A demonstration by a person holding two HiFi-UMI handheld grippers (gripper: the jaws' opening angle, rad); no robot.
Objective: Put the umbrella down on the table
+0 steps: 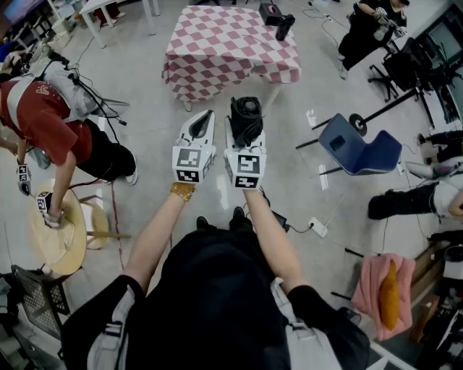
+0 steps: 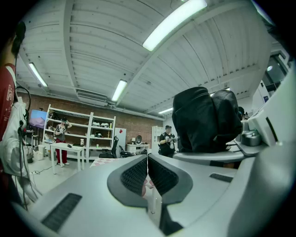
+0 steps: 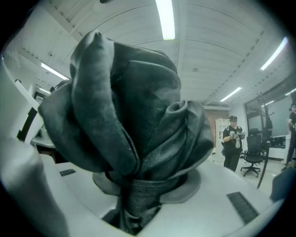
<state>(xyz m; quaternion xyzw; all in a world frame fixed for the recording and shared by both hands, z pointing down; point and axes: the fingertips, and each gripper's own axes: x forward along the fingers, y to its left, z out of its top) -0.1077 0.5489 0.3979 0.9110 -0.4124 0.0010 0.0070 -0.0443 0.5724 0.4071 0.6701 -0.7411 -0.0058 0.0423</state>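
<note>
- The left gripper [image 1: 204,119] sits at the centre of the head view, level and pointing up the frame. In the left gripper view its 2 jaws stand pressed together with nothing between them [image 2: 147,172].
- The right gripper [image 1: 246,126] is just beside it on the right, also level. Its 2 jaws are clamped on the strapped neck of the umbrella [image 3: 129,115], with the dark fabric pinched between the pads [image 3: 138,199].
- The umbrella [image 1: 247,115] is black and folded into a loose bundle. It bulges out past the right gripper's tips and fills most of the right gripper view.
- In the left gripper view the same bundle [image 2: 206,120] shows at the right, above the other gripper's pale body.
- The umbrella hangs in the air over the grey floor [image 1: 145,94], below the worktop in the frame and not touching it.
- The worktop [image 1: 217,50] is at the upper centre of the head view, covered with a pink and white chequered cloth. A few black items [image 1: 278,20] lie at its upper right corner; I cannot tell what they are.
- A blue chair [image 1: 362,148] stands at the right of the frame.
- A person in a red shirt [image 1: 43,123] bends over a round wooden stool [image 1: 61,238] at the left.
- A pink cloth [image 1: 372,285] lies at the lower right.
</note>
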